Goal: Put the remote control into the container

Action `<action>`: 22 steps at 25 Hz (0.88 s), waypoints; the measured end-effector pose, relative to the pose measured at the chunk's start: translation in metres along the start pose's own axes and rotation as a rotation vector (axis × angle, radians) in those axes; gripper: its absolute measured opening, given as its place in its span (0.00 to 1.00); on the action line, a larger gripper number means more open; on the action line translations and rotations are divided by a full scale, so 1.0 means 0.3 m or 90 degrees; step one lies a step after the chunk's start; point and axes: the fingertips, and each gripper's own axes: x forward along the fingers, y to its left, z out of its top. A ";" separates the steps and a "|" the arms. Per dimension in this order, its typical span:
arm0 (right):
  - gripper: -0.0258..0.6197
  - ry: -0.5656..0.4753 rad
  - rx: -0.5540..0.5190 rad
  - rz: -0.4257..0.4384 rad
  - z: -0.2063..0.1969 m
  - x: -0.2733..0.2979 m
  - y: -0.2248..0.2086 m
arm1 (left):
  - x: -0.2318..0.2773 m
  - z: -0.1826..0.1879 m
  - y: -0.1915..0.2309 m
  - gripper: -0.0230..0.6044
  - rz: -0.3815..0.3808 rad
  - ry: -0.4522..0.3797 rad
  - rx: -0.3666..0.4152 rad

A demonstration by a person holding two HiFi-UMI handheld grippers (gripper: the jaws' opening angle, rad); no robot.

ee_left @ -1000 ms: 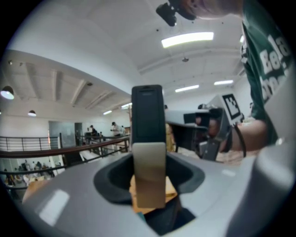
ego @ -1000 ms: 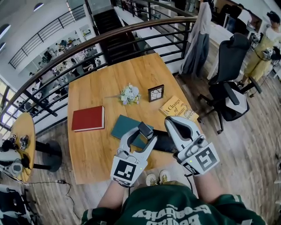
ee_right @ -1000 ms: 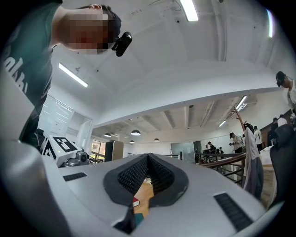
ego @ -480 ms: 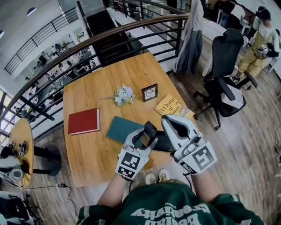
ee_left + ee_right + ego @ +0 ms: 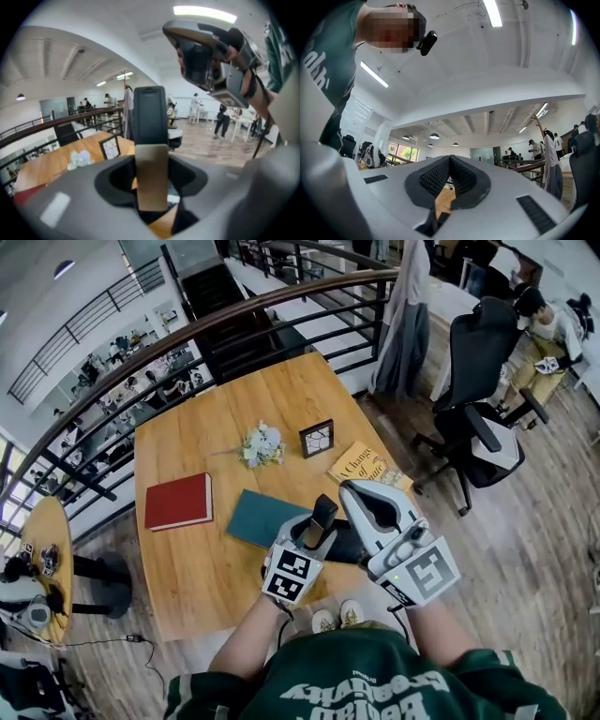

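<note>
Now, remote control (image 5: 150, 115) in left claw (image 5: 315, 529).

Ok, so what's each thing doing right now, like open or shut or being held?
left gripper: shut on the remote control
right gripper: shut, empty
remote control: held with its end up, not in the container
container: on the table, remote not inside
red book: closed, lying flat
picture frame: standing upright

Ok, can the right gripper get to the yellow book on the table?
Probably yes. The right gripper hovers just short of the yellow book, with nothing lying on the book or between them. Its jaws are shut and empty, so they would need to open first.
</note>
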 end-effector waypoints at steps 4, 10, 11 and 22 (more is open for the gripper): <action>0.07 0.002 -0.005 0.002 -0.005 -0.002 -0.002 | 0.059 -0.056 -0.004 0.36 -0.004 0.045 -0.005; 0.07 0.011 -0.019 -0.008 -0.012 -0.004 -0.015 | 0.128 -0.157 -0.014 0.36 -0.024 0.141 -0.049; 0.07 0.012 -0.019 -0.009 -0.013 -0.006 -0.019 | 0.138 -0.171 -0.016 0.36 -0.025 0.155 -0.055; 0.07 0.011 -0.017 -0.010 -0.014 -0.028 -0.054 | 0.247 -0.298 -0.061 0.36 -0.072 0.261 -0.040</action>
